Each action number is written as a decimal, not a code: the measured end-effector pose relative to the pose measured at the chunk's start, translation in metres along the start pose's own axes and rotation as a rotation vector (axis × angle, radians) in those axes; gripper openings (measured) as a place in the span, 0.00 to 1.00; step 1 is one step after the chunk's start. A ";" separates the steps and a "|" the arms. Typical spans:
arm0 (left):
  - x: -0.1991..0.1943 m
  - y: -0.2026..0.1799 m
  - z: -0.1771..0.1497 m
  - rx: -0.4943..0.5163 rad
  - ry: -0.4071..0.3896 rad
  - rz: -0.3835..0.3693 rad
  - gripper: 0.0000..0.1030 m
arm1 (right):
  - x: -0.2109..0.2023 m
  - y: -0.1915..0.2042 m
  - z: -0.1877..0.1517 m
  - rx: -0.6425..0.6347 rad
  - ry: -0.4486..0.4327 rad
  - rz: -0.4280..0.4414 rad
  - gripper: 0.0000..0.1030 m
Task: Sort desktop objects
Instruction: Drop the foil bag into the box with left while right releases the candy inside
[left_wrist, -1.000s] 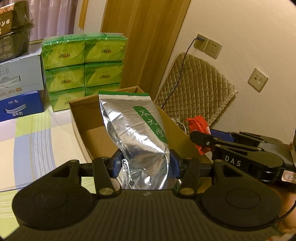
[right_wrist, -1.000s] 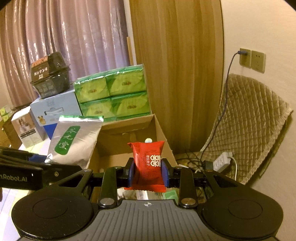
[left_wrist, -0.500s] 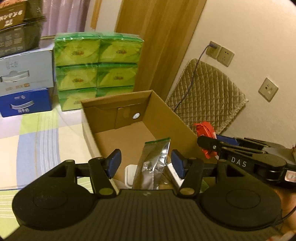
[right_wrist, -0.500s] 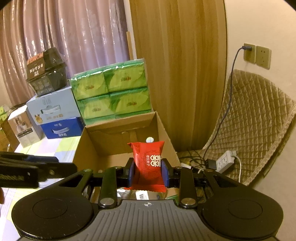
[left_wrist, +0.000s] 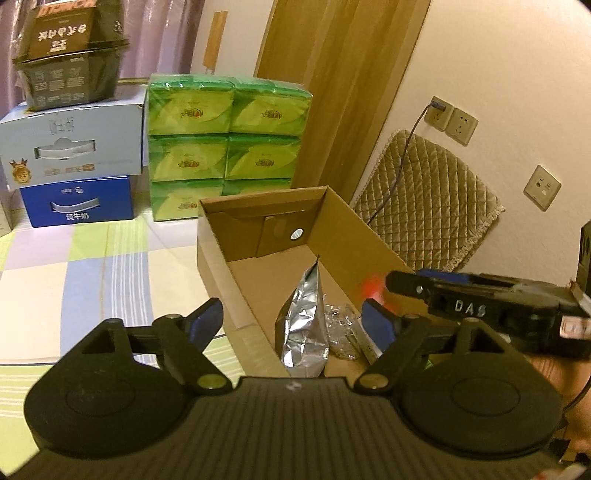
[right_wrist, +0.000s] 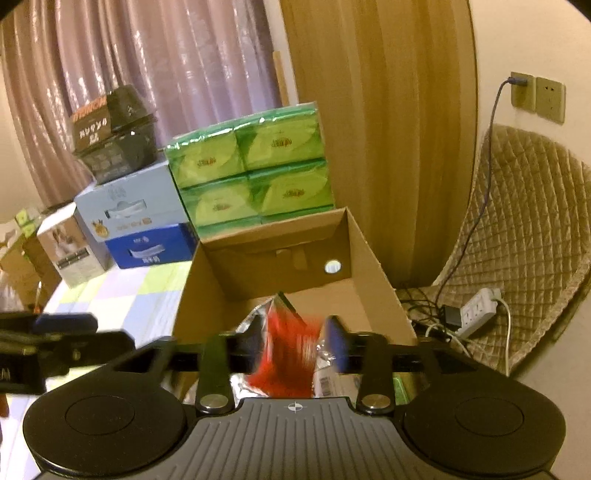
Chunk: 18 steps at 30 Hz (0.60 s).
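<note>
Silver foil pouch (left_wrist: 303, 325) stands on edge inside the cardboard box (left_wrist: 364, 236), near its front end. Left gripper (left_wrist: 291, 321) above it, jaws wide, nothing held. Red snack packet (right_wrist: 291, 354) (blurred) sits between the right gripper (right_wrist: 295, 347) pads; can't tell if gripped. Green tissue packs (left_wrist: 225, 144) stacked behind the box.
</note>
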<state>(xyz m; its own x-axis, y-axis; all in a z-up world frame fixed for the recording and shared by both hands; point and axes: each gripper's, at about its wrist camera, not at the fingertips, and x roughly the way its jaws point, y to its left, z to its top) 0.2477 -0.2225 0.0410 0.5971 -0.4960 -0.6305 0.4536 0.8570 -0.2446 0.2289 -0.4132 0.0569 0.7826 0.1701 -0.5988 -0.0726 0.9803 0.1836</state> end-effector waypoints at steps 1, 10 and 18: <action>-0.003 0.000 -0.001 0.001 -0.005 0.007 0.82 | -0.003 0.000 0.001 0.006 -0.013 -0.004 0.59; -0.042 -0.007 -0.032 0.002 -0.062 0.070 0.99 | -0.044 -0.007 -0.017 0.055 -0.035 -0.025 0.78; -0.079 -0.035 -0.072 -0.037 -0.021 0.122 0.99 | -0.102 -0.009 -0.053 0.055 -0.009 -0.035 0.92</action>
<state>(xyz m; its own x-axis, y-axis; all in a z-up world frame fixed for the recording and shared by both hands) 0.1368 -0.2033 0.0460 0.6603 -0.3906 -0.6415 0.3528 0.9153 -0.1942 0.1172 -0.4341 0.0754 0.7895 0.1342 -0.5988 -0.0109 0.9787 0.2050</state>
